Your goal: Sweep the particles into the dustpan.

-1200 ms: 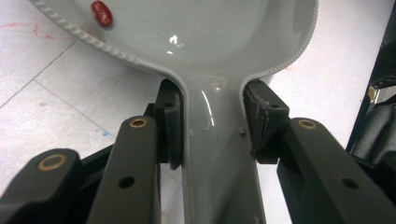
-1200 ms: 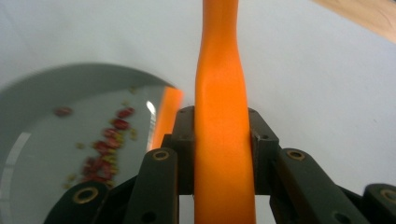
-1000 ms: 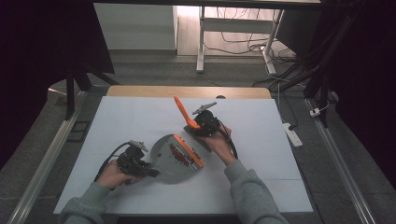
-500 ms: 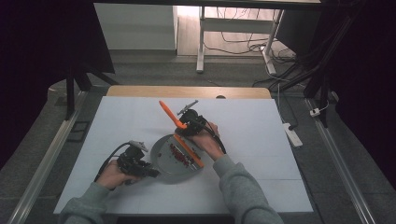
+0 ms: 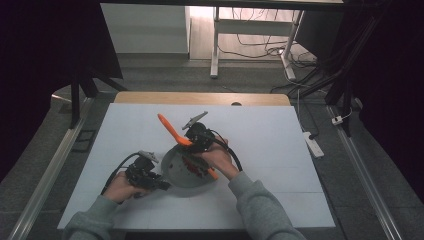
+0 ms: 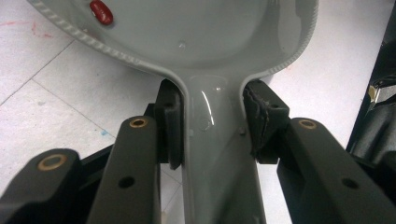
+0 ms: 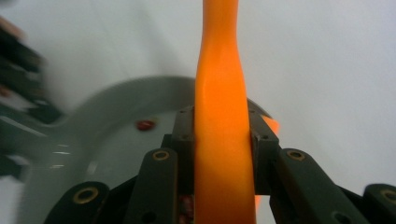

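Grey pan point(image 5: 187, 167), centre of the high view, w/ red beans point(image 6: 101, 11) inside. Left gripper point(image 5: 145, 175) pinches its handle; keep that firm. Right gripper point(image 5: 197, 137) clamps the orange spatula point(image 5: 172, 131): keep the blade low & scoop slowly so beans don't spill.

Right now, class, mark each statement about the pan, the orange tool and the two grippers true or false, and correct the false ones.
1. The left gripper is clamped on the grey pan by its handle. True.
2. The right gripper holds a blue spoon. False: it holds an orange tool.
3. Red beans lie in the pan. True.
4. The pan stands on a bare wooden floor. False: it rests on the white table.
5. The right gripper's jaws stand open and empty. False: they are shut on the orange tool.
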`<state>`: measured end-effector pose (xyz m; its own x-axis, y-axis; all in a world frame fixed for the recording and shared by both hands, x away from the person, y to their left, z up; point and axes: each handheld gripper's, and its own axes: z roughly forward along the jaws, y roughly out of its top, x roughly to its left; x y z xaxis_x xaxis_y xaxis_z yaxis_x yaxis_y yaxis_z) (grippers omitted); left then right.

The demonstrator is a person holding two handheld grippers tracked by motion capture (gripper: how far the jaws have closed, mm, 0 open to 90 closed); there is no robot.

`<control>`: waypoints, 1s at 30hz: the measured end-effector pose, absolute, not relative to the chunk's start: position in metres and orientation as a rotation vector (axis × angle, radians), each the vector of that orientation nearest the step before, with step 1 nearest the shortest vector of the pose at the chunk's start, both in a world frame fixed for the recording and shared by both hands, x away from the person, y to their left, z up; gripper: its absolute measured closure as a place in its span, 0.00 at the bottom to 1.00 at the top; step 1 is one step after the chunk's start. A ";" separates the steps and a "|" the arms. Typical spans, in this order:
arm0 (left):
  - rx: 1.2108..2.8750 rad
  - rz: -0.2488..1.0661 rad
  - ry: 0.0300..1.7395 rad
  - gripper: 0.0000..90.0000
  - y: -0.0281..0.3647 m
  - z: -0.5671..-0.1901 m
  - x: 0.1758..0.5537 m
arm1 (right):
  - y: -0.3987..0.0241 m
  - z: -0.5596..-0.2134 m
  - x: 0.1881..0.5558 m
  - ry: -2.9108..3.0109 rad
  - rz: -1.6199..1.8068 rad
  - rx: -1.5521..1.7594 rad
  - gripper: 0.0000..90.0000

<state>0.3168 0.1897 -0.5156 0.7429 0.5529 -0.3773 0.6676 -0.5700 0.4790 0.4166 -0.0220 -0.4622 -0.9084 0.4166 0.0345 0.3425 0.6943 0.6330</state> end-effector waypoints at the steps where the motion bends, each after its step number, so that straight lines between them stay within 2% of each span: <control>1: 2.330 -0.246 0.916 0.68 0.190 -0.516 0.317 | -0.023 -0.458 0.415 2.771 1.014 0.621 0.78; 9: 2.330 -0.246 0.915 0.68 0.190 -0.516 0.317 | -0.058 -0.446 0.421 2.643 1.050 0.739 0.78; 18: 2.331 -0.244 0.915 0.68 0.190 -0.516 0.316 | -0.093 -0.471 0.430 2.586 0.910 0.901 0.78; 23: 2.332 -0.242 0.914 0.68 0.189 -0.515 0.315 | -0.094 -0.480 0.431 2.598 0.892 0.959 0.78; 30: 2.334 -0.239 0.913 0.68 0.189 -0.515 0.315 | -0.074 -0.483 0.424 2.625 0.879 0.914 0.78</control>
